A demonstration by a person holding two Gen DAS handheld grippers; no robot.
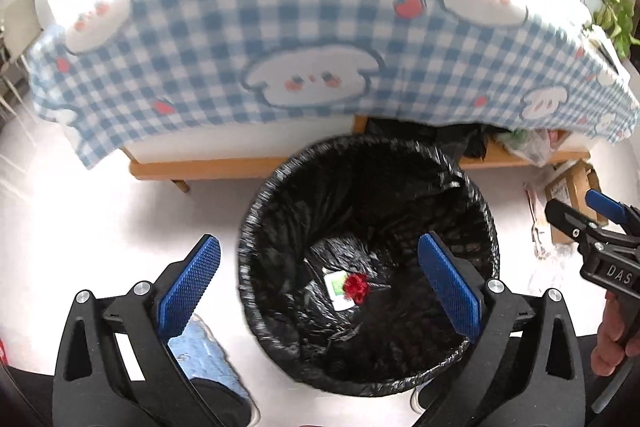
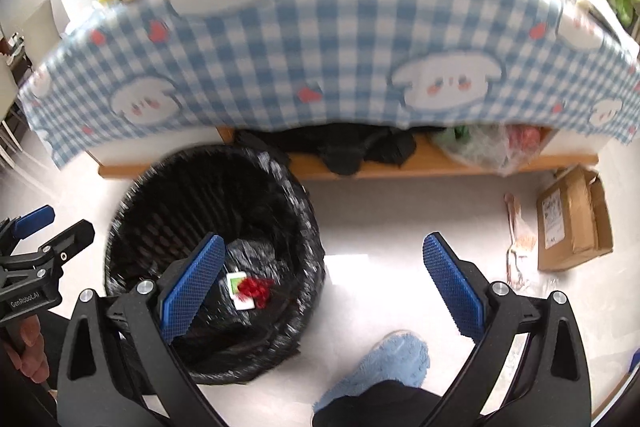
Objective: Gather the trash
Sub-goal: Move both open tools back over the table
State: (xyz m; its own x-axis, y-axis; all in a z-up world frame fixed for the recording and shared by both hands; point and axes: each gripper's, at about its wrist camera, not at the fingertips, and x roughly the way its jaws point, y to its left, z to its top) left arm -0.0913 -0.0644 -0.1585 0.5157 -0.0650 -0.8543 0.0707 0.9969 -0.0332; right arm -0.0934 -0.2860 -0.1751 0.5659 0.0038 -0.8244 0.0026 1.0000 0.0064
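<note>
A round bin lined with a black bag stands on the white floor in front of a table; it also shows in the right wrist view. At its bottom lie a white-green wrapper and a red scrap, seen too in the right wrist view. My left gripper is open and empty above the bin. My right gripper is open and empty, to the right of the bin over the floor; it shows at the right edge of the left wrist view.
A table with a blue checked cloth stands behind the bin, with a wooden shelf of bags beneath. A cardboard box and a clear wrapper lie on the floor at right. Blue slippers are near.
</note>
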